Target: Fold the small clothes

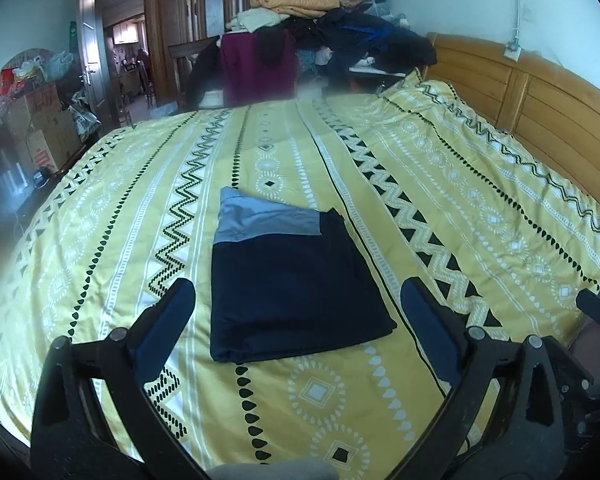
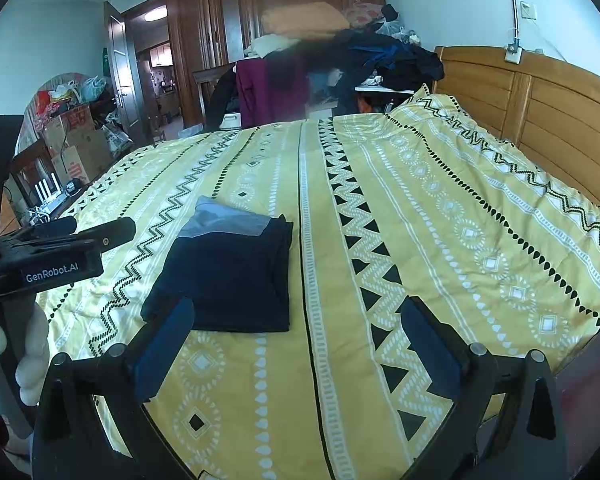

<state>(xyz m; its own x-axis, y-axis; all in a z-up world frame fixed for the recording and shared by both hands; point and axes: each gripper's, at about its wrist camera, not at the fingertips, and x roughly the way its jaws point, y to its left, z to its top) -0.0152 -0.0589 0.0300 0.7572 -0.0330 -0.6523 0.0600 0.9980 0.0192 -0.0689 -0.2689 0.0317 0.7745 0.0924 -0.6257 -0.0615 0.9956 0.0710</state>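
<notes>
A folded dark navy garment with a grey-blue band (image 1: 292, 276) lies flat on the yellow patterned bedspread (image 1: 440, 184). My left gripper (image 1: 296, 292) is open, its fingers spread on either side of the garment's near half, held above it. In the right wrist view the same garment (image 2: 228, 272) lies left of centre. My right gripper (image 2: 298, 312) is open and empty, its left finger just over the garment's near corner. The left gripper's body (image 2: 56, 252) shows at the left edge.
A wooden headboard (image 1: 540, 100) runs along the right. A pile of clothes and a chair draped with a maroon garment (image 1: 260, 64) stand beyond the bed's far edge. Cardboard boxes (image 1: 48, 136) and an open door are at the left.
</notes>
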